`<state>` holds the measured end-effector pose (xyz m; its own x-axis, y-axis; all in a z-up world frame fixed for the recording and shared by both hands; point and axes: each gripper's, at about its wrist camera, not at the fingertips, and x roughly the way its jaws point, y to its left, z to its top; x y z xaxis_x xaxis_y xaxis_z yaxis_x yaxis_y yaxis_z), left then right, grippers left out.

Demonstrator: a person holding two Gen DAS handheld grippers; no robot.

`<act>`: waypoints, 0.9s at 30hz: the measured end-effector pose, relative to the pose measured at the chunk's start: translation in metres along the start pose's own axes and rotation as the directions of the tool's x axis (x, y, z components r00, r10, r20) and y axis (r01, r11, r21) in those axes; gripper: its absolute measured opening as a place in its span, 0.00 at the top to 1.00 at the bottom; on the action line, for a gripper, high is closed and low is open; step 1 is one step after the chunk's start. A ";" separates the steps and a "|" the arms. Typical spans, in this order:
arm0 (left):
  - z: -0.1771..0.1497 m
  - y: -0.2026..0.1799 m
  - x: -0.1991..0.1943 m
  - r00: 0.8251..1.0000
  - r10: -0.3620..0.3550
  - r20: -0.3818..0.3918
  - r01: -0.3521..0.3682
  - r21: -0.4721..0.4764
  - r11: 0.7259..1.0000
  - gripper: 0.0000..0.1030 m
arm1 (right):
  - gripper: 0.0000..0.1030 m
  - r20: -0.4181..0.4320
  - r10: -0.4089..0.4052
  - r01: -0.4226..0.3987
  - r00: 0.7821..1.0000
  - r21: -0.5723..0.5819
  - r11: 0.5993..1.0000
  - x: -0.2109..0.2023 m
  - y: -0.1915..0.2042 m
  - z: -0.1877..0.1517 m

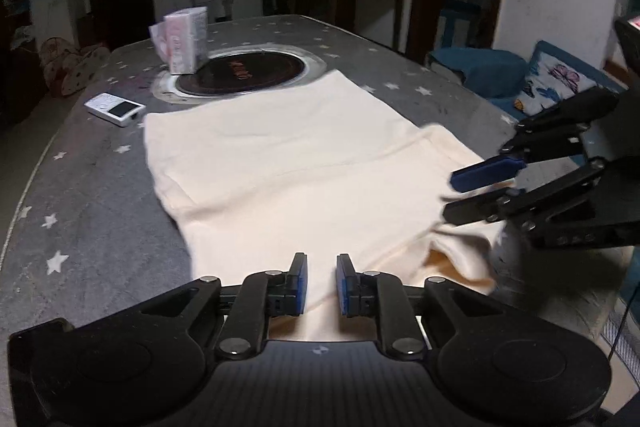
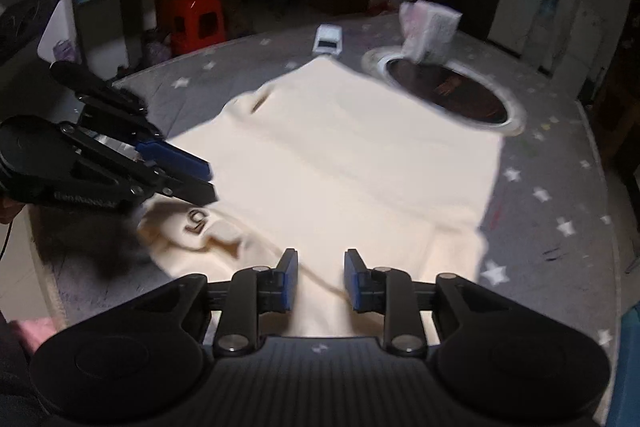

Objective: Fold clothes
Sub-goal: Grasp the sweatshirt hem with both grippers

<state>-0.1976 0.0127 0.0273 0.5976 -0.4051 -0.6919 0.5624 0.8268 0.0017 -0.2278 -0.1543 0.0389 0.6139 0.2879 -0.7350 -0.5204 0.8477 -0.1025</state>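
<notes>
- Left wrist view: the black left gripper with blue pads (image 1: 322, 281) has its jaws slightly spread above the near edge of a cream-coloured cloth garment (image 1: 296, 163); the pads press on nothing.
- Right wrist view: the black right gripper with blue pads (image 2: 321, 279) is likewise parted over the garment's near hem, a fold ridge running between its fingers without being pinched.
- Just ahead of both grippers, the garment lies mostly flat on the grey star-patterned tablecloth (image 1: 88, 195), with a rumpled collar area and a dark printed mark (image 2: 197, 221).
- Farther out sit a round dark inset plate (image 1: 240, 71), a white handheld device (image 1: 115, 108) and a pale plastic-wrapped pack (image 1: 185, 39).
</notes>
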 end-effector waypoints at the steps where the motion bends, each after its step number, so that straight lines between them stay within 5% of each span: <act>1: -0.001 -0.003 -0.001 1.000 0.009 0.004 -0.009 0.014 1.000 0.83 | 0.76 -0.002 -0.003 0.003 1.000 -0.012 1.000 0.002 0.003 -0.002; 13: -0.012 -0.009 -0.023 0.999 -0.033 -0.006 0.033 0.065 0.997 0.72 | 0.75 0.000 0.001 -0.001 1.000 -0.081 0.997 -0.009 0.022 -0.010; 17: -0.021 -0.012 -0.051 0.998 -0.038 0.045 0.032 0.136 0.990 0.49 | 0.66 0.005 0.000 0.001 1.000 -0.083 0.997 -0.029 0.018 -0.014; 27: -0.047 -0.043 -0.036 0.996 0.026 0.081 -0.057 0.406 0.912 0.48 | 0.50 -0.045 -0.049 0.035 0.998 -0.275 0.961 -0.034 0.035 -0.041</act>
<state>-0.2706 0.0103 0.0181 0.6564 -0.4139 -0.6308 0.7110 0.6189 0.3338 -0.2916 -0.1524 0.0333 0.6113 0.2253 -0.7587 -0.6417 0.7022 -0.3085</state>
